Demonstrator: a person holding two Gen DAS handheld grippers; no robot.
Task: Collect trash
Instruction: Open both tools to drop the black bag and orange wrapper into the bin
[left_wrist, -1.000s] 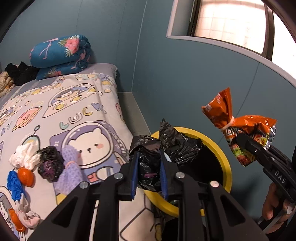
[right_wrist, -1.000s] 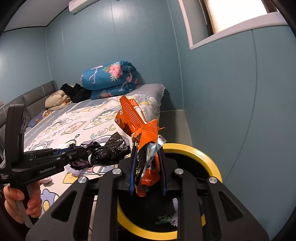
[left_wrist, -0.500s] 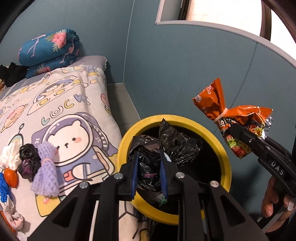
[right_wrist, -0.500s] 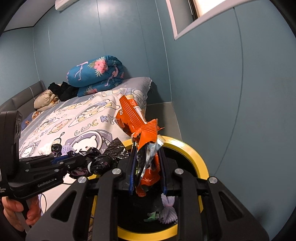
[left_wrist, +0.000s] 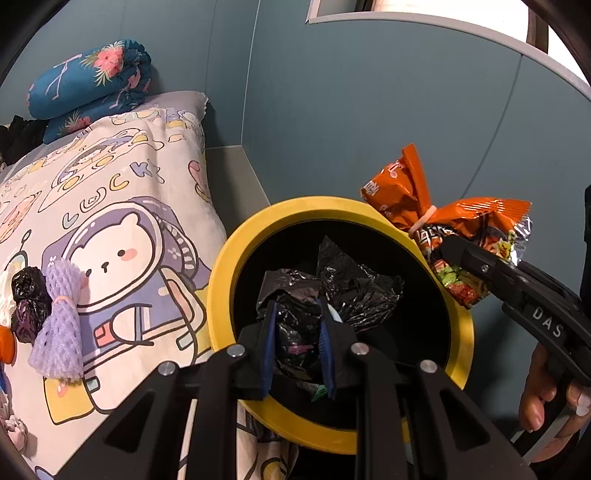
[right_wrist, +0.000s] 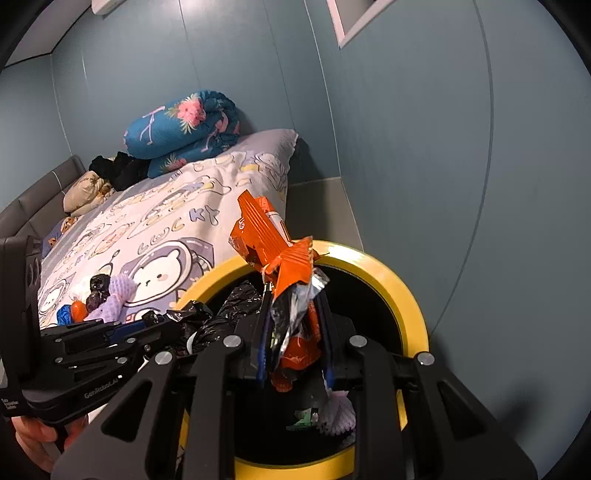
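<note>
crinkled black plastic bag (left_wrist: 295, 325) | glossy orange foil wrapper (right_wrist: 291, 295) | round yellow-rimmed bin (left_wrist: 221, 280)

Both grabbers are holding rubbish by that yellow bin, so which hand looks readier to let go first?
Probably the left. The left gripper holds its black plastic bag right over the yellow bin's opening, so it should drop in. The right gripper holds the orange snack wrapper at the rim, partly outside.
</note>
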